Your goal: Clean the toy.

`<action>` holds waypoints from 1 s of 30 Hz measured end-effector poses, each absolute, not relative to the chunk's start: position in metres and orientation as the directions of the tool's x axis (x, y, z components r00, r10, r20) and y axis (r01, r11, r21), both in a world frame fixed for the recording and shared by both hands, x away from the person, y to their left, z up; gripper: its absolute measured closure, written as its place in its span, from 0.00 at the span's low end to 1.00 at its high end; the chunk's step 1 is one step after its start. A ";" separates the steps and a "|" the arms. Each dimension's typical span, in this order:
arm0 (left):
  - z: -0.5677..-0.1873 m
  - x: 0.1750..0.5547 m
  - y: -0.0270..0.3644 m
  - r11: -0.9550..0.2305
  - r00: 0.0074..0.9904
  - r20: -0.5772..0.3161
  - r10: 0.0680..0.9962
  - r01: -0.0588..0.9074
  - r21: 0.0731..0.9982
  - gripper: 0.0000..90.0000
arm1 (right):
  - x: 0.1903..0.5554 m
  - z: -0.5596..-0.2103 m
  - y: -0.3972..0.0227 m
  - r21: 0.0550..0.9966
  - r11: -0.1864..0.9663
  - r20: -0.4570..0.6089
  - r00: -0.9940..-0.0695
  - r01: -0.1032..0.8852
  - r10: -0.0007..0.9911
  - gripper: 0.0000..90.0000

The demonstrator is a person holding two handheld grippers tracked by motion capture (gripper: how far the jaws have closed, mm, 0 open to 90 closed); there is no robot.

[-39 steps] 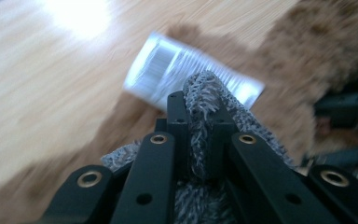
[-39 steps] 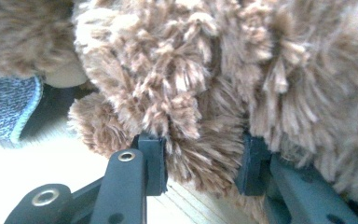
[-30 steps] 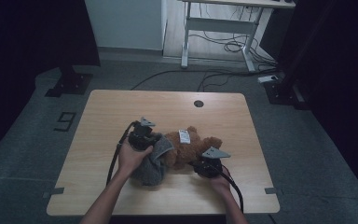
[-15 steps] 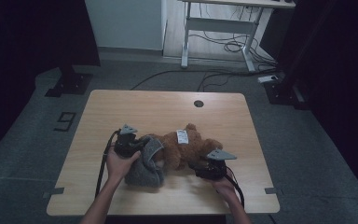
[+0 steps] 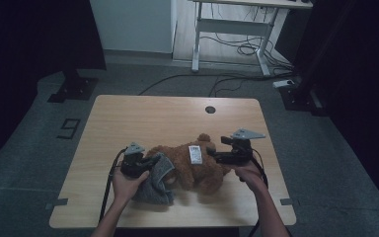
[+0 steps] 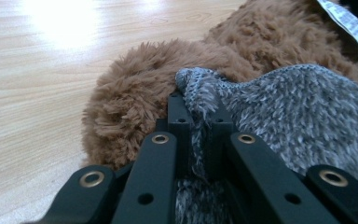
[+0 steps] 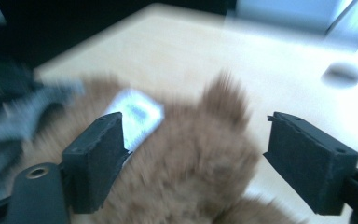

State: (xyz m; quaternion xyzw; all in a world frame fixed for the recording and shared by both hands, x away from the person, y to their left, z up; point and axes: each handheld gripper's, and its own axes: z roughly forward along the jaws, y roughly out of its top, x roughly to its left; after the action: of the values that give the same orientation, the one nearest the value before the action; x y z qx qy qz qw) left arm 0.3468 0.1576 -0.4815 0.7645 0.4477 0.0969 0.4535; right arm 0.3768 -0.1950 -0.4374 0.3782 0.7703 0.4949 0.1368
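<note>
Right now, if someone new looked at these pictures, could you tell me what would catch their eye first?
Probably the brown teddy bear lying on its side near the front of the wooden table, a white tag on top of it. At its left end, the left gripper is clamped on a grey knitted garment draped against the bear. The right gripper hangs open just above the bear, its jaws having just been opening, with nothing between them.

Wooden table [image 5: 128, 118] under teddy bear [image 5: 192, 170], grey cloth [image 5: 155, 190]
</note>
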 end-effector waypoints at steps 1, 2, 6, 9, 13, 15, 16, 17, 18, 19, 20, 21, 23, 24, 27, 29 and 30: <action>-0.482 0.346 0.159 -0.183 0.582 -0.266 0.768 0.598 0.781 0.93 | 0.378 -0.448 -0.191 0.842 0.254 0.173 -0.683 0.476 0.709 0.18; -0.483 0.345 0.160 -0.178 0.583 -0.273 0.765 0.599 0.781 0.93 | 0.378 -0.459 -0.188 0.825 0.269 0.187 -0.689 0.496 0.700 0.18; -0.486 0.341 0.159 -0.182 0.591 -0.278 0.758 0.599 0.780 0.94 | 0.372 -0.492 -0.191 0.807 0.177 0.316 -0.665 0.564 0.677 0.18; -0.488 0.331 0.161 -0.194 0.604 -0.276 0.747 0.596 0.780 0.94 | 0.364 -0.506 -0.193 0.790 0.187 0.354 -0.683 0.584 0.639 0.29; -0.495 0.319 0.166 -0.189 0.609 -0.294 0.736 0.602 0.776 0.94 | 0.346 -0.519 -0.194 0.788 0.227 0.359 -0.727 0.572 0.586 0.38; -0.497 0.314 0.166 -0.204 0.616 -0.283 0.735 0.599 0.774 0.94 | 0.338 -0.530 -0.192 0.781 0.274 0.339 -0.749 0.561 0.569 0.41; -0.498 0.313 0.165 -0.212 0.620 -0.279 0.733 0.599 0.772 0.94 | 0.336 -0.534 -0.191 0.779 0.284 0.335 -0.754 0.559 0.565 0.42; -0.499 0.311 0.165 -0.216 0.621 -0.277 0.733 0.598 0.772 0.94 | 0.334 -0.538 -0.190 0.782 0.294 0.324 -0.761 0.550 0.562 0.43; -0.500 0.310 0.165 -0.215 0.619 -0.274 0.736 0.598 0.772 0.94 | 0.332 -0.541 -0.190 0.789 0.293 0.314 -0.765 0.539 0.562 0.44; -0.501 0.310 0.165 -0.214 0.617 -0.272 0.738 0.597 0.774 0.94 | 0.331 -0.543 -0.189 0.796 0.291 0.304 -0.767 0.530 0.566 0.46; -0.501 0.311 0.165 -0.213 0.616 -0.272 0.740 0.597 0.773 0.94 | 0.330 -0.543 -0.187 0.805 0.293 0.284 -0.769 0.516 0.573 0.49; -0.502 0.312 0.165 -0.213 0.613 -0.269 0.743 0.597 0.774 0.94 | 0.330 -0.543 -0.186 0.808 0.300 0.269 -0.770 0.507 0.578 0.51; -0.503 0.312 0.164 -0.215 0.606 -0.254 0.754 0.593 0.776 0.94 | 0.329 -0.543 -0.180 0.813 0.322 0.222 -0.769 0.485 0.599 0.54; -0.504 0.314 0.163 -0.216 0.600 -0.241 0.763 0.587 0.780 0.94 | 0.329 -0.543 -0.177 0.814 0.331 0.200 -0.764 0.478 0.613 0.56; -0.506 0.325 0.162 -0.204 0.577 -0.235 0.782 0.594 0.778 0.94 | 0.335 -0.544 -0.169 0.825 0.336 0.144 -0.744 0.454 0.652 0.58; -0.503 0.336 0.161 -0.186 0.556 -0.247 0.793 0.608 0.772 0.94 | 0.342 -0.545 -0.165 0.833 0.321 0.127 -0.721 0.450 0.682 0.59; -0.501 0.340 0.161 -0.184 0.552 -0.246 0.797 0.610 0.771 0.94 | 0.346 -0.545 -0.164 0.838 0.304 0.131 -0.708 0.453 0.694 0.59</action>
State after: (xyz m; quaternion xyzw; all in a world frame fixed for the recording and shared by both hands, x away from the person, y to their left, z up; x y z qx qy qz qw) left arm 0.3402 0.1614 -0.5007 0.7620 0.4614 0.1059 0.4418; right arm 0.3463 -0.1644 -0.5450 0.3600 0.7970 0.4676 0.1287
